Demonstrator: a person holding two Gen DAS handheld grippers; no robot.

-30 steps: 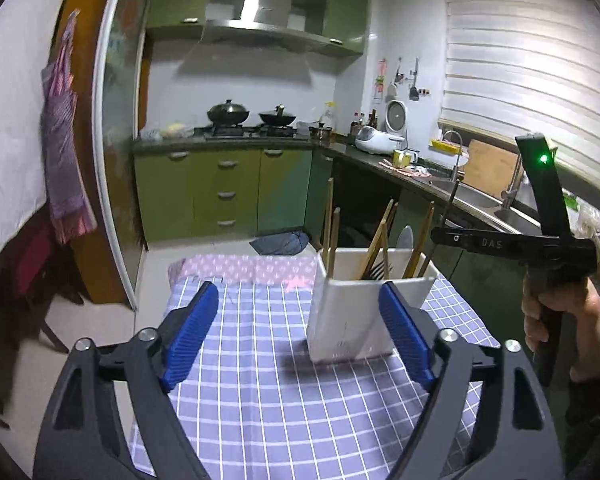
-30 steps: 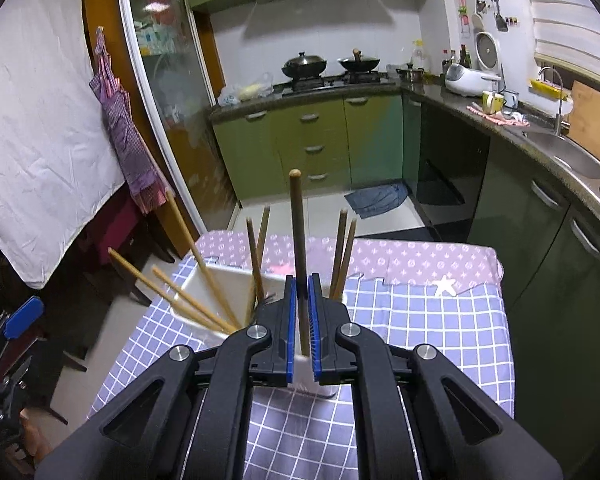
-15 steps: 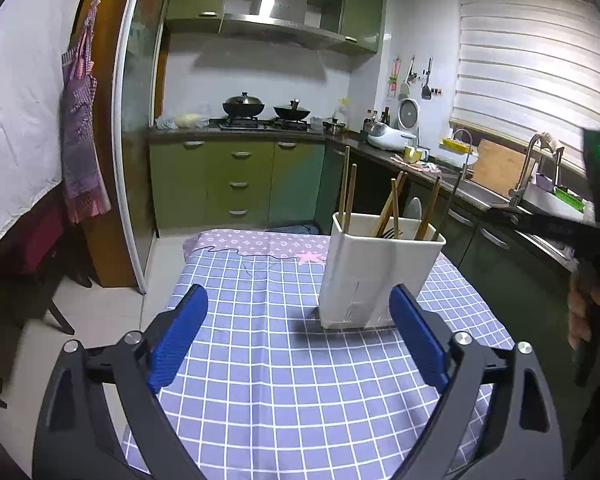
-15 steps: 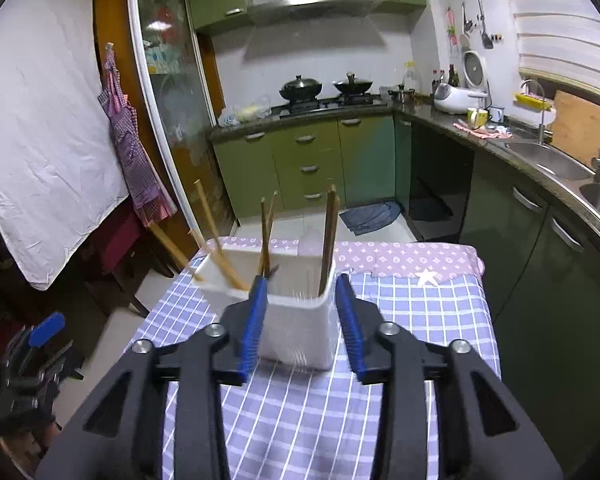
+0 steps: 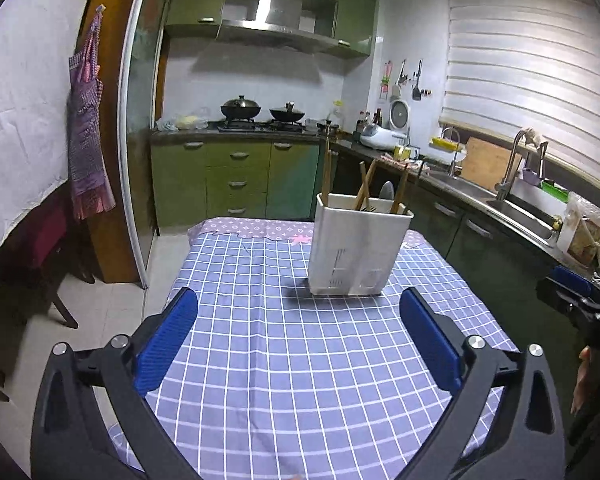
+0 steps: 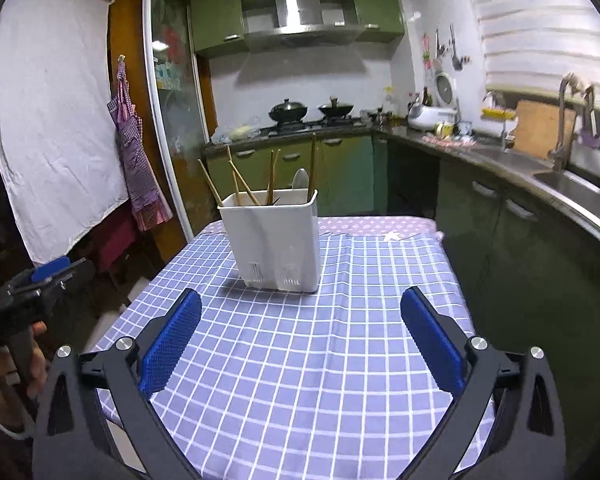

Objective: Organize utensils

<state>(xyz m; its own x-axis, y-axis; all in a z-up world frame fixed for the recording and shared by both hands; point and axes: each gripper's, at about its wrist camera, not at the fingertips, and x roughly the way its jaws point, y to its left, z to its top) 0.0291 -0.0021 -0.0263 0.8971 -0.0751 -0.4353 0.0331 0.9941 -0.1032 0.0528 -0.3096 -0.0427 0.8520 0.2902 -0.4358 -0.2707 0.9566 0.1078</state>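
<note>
Standing upright on the checked purple-and-white tablecloth (image 5: 300, 360) was a white plastic utensil holder (image 5: 356, 248), toward the far half of the table, w/ a pale star-print cloth edge (image 5: 256, 226) just behind it. Wooden chopsticks (image 5: 366, 188) stuck out of the holder's top at diff. angles, some upright, some tilted; a grey spoon bowl (image 5: 387, 191) showed between them near the back wall of the holder. Which compartment each stick sat in couldn't be told.

Left gripper (image 5: 300, 340) hung over the near part of the table, its blue-padded fingers (image 5: 168, 340) spread wide apart, nothing between them, well short of the holder. Right gripper (image 6: 300, 340) was likewise over the near table edge, blue pads (image 6: 432, 340) far apart & empty, the holder (image 6: 274, 240) ahead of it & slightly to the left, chopsticks (image 6: 244, 184) fanning out of it. Neither tool touched the holder.

In the right wrist view the left gripper (image 6: 40, 284) appeared off the table's left side, held in a hand (image 6: 36, 360); in the left wrist view the right gripper (image 5: 580, 300) appeared off the right side, low beside the table edge.

Bkgd: green kitchen cabinets (image 5: 236, 184), two black woks (image 5: 240, 110) on the stove, a range hood (image 5: 276, 20), a sink (image 5: 516, 212) w/ tap along the right counter, window blinds (image 5: 532, 80), & a purple checked apron (image 5: 86, 128) hanging on the left.
</note>
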